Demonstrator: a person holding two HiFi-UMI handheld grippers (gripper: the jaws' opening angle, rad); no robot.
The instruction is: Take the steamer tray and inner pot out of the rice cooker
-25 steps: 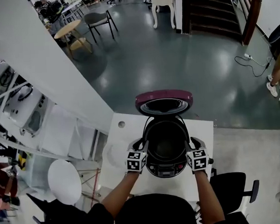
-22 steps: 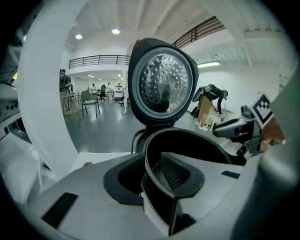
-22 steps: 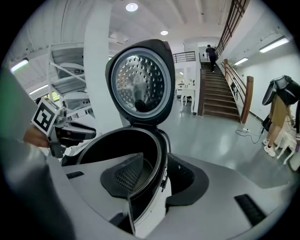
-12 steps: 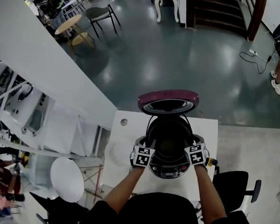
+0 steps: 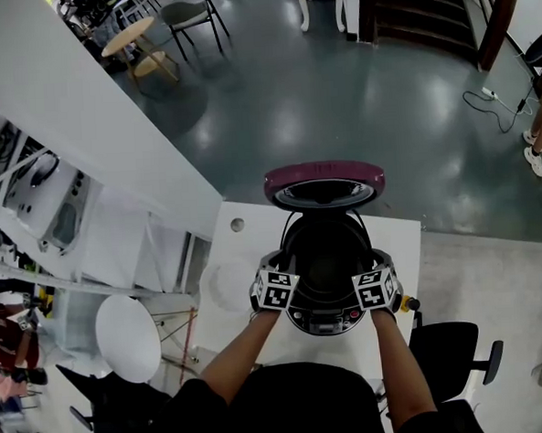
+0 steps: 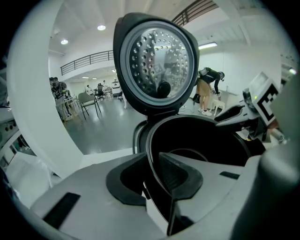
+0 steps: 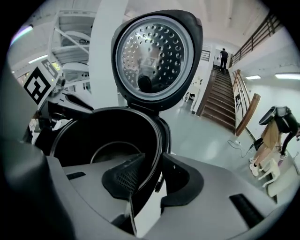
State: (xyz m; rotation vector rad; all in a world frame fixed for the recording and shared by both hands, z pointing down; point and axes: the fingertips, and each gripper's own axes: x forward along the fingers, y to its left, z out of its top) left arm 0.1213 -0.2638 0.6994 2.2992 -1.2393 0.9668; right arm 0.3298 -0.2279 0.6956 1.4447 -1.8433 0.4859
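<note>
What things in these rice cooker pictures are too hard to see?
Steamer tray: the rice cooker is dark inside in all views, so tray and inner pot cannot be told apart.
Front buttons: too small in head view.
Person on the stairs: too small, right gripper view.

Open hall with a white rectangular table.
Beyond: round wooden table, grey chair, dark staircase; black office chair nearby.

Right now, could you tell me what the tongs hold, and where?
Nothing is gripped yet: the left tongs and right tongs are closing astride opposite rim edges of the black round insert.
</note>
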